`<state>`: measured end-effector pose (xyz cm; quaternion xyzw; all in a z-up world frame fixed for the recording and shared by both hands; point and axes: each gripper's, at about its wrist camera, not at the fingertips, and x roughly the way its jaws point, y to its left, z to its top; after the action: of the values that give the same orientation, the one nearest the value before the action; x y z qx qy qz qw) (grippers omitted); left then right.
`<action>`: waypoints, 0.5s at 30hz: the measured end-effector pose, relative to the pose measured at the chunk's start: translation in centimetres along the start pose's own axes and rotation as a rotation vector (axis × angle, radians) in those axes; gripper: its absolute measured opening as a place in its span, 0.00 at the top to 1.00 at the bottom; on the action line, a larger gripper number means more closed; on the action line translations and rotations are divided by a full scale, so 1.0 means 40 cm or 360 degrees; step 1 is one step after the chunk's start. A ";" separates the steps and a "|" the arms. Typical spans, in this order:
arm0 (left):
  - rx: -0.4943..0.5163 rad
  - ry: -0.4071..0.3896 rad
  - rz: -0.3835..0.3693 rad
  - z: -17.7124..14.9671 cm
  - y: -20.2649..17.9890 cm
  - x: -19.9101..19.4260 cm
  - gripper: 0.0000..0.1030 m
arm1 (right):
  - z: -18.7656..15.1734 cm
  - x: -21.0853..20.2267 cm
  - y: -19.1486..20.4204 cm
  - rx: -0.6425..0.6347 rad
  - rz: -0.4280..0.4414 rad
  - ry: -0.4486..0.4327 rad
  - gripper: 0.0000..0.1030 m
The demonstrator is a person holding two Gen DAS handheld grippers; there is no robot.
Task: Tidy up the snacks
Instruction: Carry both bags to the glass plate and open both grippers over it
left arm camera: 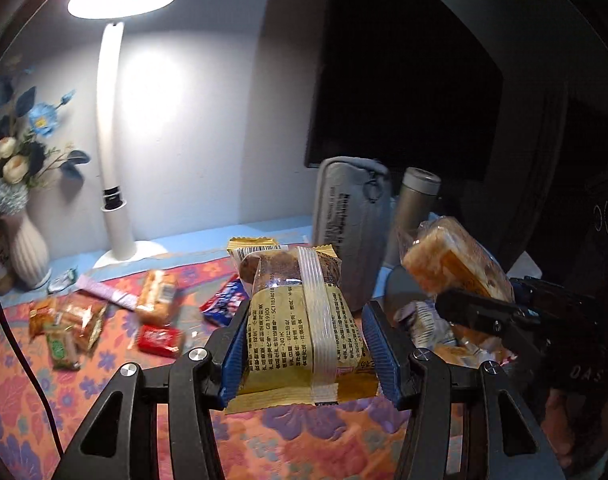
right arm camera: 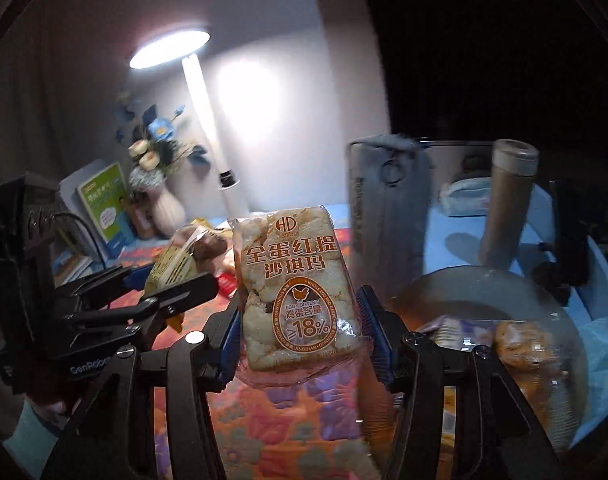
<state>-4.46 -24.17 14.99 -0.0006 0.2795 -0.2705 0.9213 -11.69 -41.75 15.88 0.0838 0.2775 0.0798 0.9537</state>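
My left gripper (left arm camera: 305, 338) is shut on a yellow-wrapped brown cake packet (left arm camera: 300, 320), held above the flowered cloth. My right gripper (right arm camera: 300, 332) is shut on a clear packet of egg sachima (right arm camera: 296, 292) with orange print, held upright. Each gripper shows in the other view: the right one (left arm camera: 483, 312) with its sachima (left arm camera: 451, 260) at the right, the left one (right arm camera: 152, 292) with its cake packet (right arm camera: 176, 264) at the left. A glass bowl (right arm camera: 443, 284) at lower right holds several wrapped snacks (right arm camera: 523, 352). More loose snacks (left arm camera: 104, 312) lie on the cloth at the left.
A lit white desk lamp (left arm camera: 112, 152) stands at the back, a white vase of flowers (left arm camera: 24, 248) at far left. A grey pouch (left arm camera: 347, 220) and a metal flask (left arm camera: 413, 208) stand behind the bowl. A dark monitor (left arm camera: 403, 80) hangs above. Books (right arm camera: 104, 204) lean at left.
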 end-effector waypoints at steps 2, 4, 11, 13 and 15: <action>0.0041 0.0027 -0.0075 0.017 -0.051 0.037 0.49 | 0.010 -0.024 -0.060 0.0056 -0.0124 -0.0029 0.50; 0.0087 0.0055 -0.0133 0.027 -0.101 0.074 0.49 | 0.015 -0.043 -0.116 0.0116 -0.0217 -0.0043 0.50; 0.0294 0.0118 -0.0199 0.031 -0.234 0.171 0.49 | 0.007 -0.084 -0.262 0.0330 -0.0374 -0.0065 0.50; 0.0319 0.0133 -0.0226 0.030 -0.255 0.191 0.49 | 0.004 -0.081 -0.292 0.0369 -0.0399 -0.0055 0.50; 0.0327 0.0157 -0.0251 0.031 -0.268 0.211 0.49 | 0.000 -0.074 -0.317 0.0403 -0.0416 -0.0041 0.50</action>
<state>-3.28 -37.71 13.34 0.0851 0.2943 -0.3689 0.8775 -12.83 -54.68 14.81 0.1675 0.2818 -0.0815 0.9412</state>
